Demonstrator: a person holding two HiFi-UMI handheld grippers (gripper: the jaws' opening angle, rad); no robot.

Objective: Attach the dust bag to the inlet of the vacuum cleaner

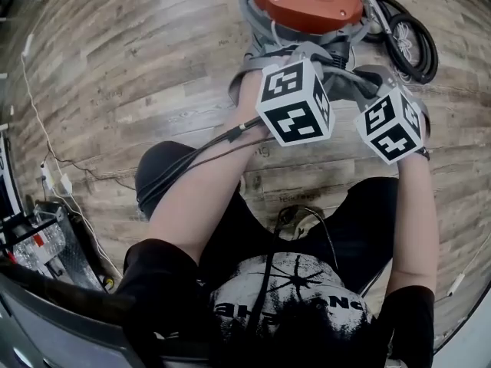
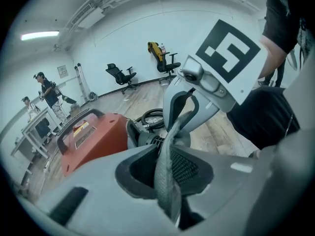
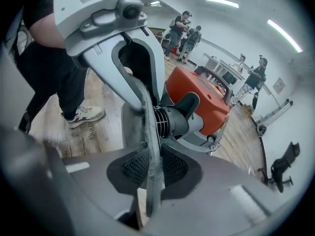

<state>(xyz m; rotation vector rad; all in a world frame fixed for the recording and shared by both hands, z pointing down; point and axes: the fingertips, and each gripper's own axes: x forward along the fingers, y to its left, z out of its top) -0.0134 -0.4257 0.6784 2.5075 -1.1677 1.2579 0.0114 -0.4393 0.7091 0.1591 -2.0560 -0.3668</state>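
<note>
My left gripper (image 2: pixel 167 168) and right gripper (image 3: pixel 150 173) pinch the dust bag (image 3: pixel 147 124) rim taut, aiming its mouth at the far inlet (image 3: pixel 173 122).

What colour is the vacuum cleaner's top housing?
The vacuum cleaner housing is orange-red; the right gripper view shows it best.

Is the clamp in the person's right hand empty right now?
No, the right gripper has its jaws pressed onto the grey edge of the dust bag, just in front of the orange vacuum cleaner.
</note>
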